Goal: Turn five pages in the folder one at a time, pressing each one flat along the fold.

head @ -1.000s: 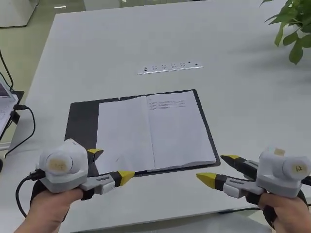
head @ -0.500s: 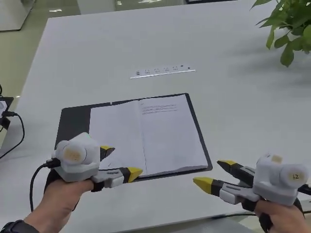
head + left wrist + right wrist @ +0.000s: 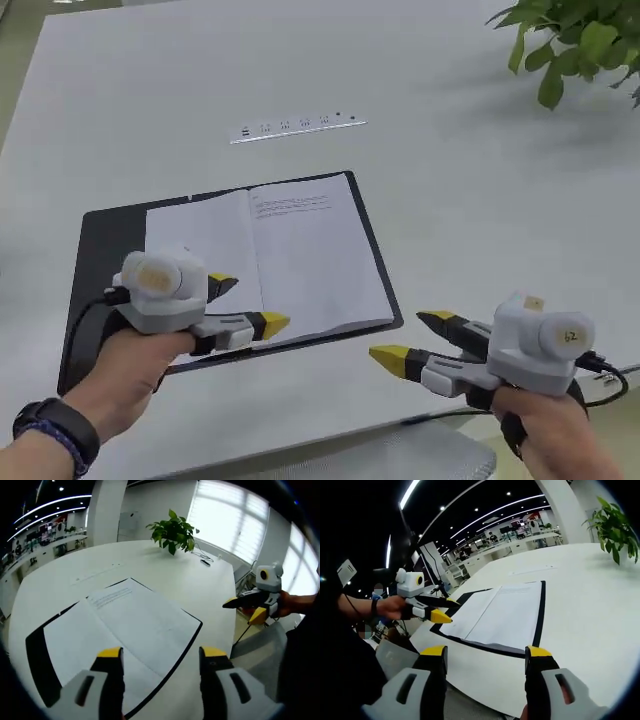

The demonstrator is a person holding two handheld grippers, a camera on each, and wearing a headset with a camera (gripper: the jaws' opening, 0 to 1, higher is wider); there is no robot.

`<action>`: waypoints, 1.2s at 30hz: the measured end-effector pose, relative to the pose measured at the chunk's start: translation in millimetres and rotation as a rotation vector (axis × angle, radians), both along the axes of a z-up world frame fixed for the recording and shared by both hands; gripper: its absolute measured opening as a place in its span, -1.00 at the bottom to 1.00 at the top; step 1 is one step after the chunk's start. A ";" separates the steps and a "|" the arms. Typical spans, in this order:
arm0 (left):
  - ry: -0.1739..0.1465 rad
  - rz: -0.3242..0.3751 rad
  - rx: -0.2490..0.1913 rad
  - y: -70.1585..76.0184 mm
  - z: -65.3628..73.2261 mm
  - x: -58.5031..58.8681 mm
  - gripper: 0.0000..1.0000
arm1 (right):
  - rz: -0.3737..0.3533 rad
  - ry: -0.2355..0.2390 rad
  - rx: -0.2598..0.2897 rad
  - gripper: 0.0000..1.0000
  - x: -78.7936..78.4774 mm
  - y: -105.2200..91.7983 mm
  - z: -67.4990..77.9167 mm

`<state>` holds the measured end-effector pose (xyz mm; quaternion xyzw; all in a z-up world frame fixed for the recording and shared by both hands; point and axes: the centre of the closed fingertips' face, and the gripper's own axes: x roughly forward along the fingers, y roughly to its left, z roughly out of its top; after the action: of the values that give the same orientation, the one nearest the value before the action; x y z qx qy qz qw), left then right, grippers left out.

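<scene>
A black folder (image 3: 105, 258) lies open on the white table, with white pages (image 3: 310, 255) spread flat; the right page has a few printed lines at its top. My left gripper (image 3: 245, 305) hovers open over the folder's near left part, yellow tips pointing right. My right gripper (image 3: 412, 338) is open too, just off the folder's near right corner, above bare table. In the left gripper view the folder (image 3: 125, 625) lies ahead of the open jaws and the right gripper (image 3: 247, 609) shows at the right. In the right gripper view the folder (image 3: 505, 615) lies ahead and the left gripper (image 3: 442, 609) at the left.
A strip of sockets (image 3: 298, 127) is set into the table (image 3: 480, 180) beyond the folder. A green plant (image 3: 575, 45) stands at the far right corner. The table's near edge runs just below both grippers.
My head has swung, so the folder sits further left in the picture. The left gripper has risen and come in over the folder's near left edge. The right gripper has edged slightly toward the folder's corner.
</scene>
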<state>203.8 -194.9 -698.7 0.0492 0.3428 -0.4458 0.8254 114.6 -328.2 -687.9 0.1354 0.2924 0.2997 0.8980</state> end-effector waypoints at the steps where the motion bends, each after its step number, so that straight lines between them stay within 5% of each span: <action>1: 0.000 -0.006 -0.003 -4.8 0.6 1.1 0.21 | -0.001 0.001 0.000 0.23 -0.5 -1.2 -0.9; 8: -0.017 -0.070 0.002 -42.4 1.5 2.3 0.22 | -0.005 0.019 0.008 0.21 -1.1 -2.9 -5.3; 14: -0.039 -0.145 0.049 -74.2 -6.4 4.1 0.23 | -0.003 0.028 0.006 0.20 2.1 -5.2 -6.7; 20: -0.039 -0.163 0.037 -102.6 -17.2 6.2 0.27 | 0.001 0.034 0.005 0.20 5.0 -6.7 -7.4; 25: -0.044 -0.176 0.062 -114.8 -36.9 10.4 0.28 | 0.000 0.037 0.008 0.20 6.4 -8.1 -8.0; 36: -0.052 -0.173 0.099 -136.4 -56.0 15.6 0.29 | 0.011 0.052 0.001 0.19 6.6 -11.1 -11.9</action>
<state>219.4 -331.3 -754.7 0.1308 0.3371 -0.4967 0.7890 121.2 -339.3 -699.9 0.1421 0.3162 0.3011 0.8884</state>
